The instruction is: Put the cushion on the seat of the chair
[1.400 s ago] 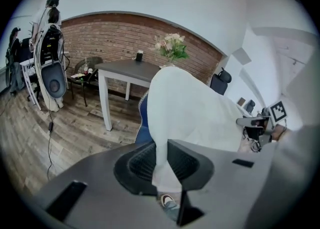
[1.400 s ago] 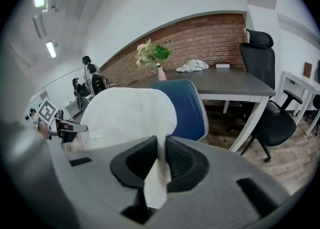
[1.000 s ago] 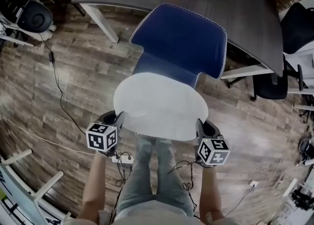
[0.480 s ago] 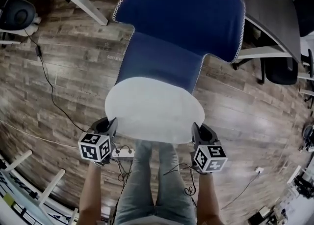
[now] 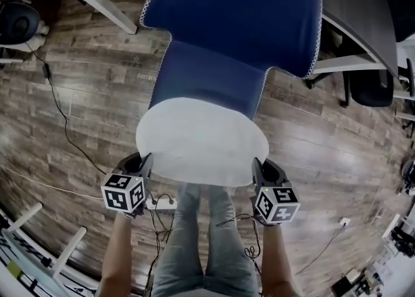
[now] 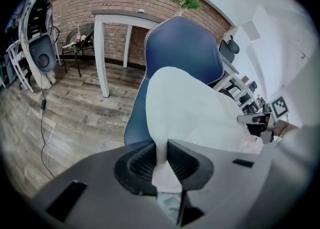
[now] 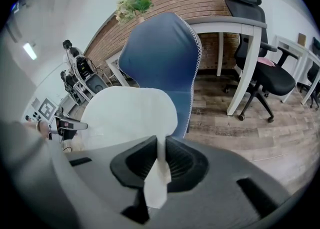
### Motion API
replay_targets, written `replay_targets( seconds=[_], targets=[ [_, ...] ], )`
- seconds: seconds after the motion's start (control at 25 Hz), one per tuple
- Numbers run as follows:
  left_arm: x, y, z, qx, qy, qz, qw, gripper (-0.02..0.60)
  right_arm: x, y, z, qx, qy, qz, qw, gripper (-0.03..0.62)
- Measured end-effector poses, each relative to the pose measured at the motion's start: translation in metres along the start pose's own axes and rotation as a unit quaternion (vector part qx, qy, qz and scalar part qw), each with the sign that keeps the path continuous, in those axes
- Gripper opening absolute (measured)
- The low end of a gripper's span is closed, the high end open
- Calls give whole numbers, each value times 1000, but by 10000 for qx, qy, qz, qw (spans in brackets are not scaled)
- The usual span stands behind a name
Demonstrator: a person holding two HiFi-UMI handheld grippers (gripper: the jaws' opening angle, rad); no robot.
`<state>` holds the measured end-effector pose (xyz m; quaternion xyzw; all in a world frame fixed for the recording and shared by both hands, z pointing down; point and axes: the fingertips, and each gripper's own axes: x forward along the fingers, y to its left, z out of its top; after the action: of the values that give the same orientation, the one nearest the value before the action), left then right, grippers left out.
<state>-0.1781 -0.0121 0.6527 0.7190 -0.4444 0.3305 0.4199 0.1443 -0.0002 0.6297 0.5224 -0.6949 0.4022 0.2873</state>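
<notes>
Pinched by its left rim in the left gripper point(image 5: 145, 161) and by its right rim in the right gripper point(image 5: 257, 167): white cushion point(image 5: 201, 139), spread flat over the front edge of the blue chair point(image 5: 233, 23) seat.

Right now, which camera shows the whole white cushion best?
The head view: the cushion shows as a full oval over the blue chair, with the left gripper and right gripper each clamped on one side edge. Each gripper view shows only its pinched edge and a slanted stretch of the cushion.
</notes>
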Motion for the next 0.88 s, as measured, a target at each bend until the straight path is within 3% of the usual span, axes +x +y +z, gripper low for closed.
replay_targets(
  seconds=[0.88],
  targets=[
    [57,23,67,-161,62,349,9992,57,64,-30,56,81,-144,-22,9999,52]
  ],
)
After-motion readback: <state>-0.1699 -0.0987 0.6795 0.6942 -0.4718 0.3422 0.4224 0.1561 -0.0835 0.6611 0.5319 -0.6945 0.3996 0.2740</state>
